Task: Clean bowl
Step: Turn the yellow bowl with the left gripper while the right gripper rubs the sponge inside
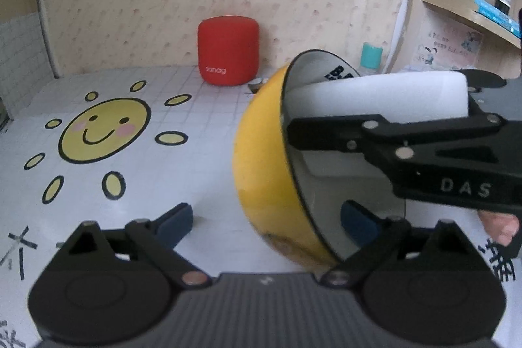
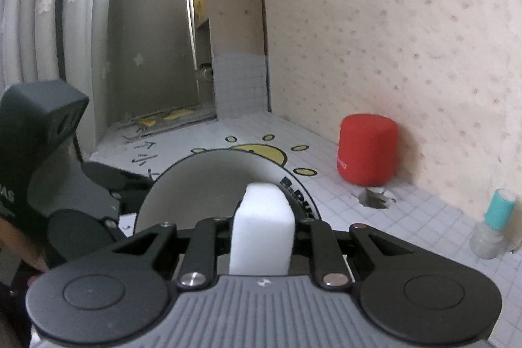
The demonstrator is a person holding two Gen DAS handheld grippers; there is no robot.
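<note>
Left wrist view: my left gripper (image 1: 272,222) stands spread around the tipped yellow bowl (image 1: 261,172), pads not pressing (one finger inside). Right wrist view: my right gripper (image 2: 261,234) pinches the white sponge (image 2: 262,227) inside the bowl; wiping seems underway, unfinished.

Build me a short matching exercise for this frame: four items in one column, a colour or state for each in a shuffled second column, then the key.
1. bowl
2. sponge
3. speaker
4. left gripper

A. red, by the wall
B. white, clamped in the right gripper
C. jaws wide, straddling the rim
D. yellow outside, tipped on its side

Pairs: 1-D, 2-B, 3-A, 4-C
</note>
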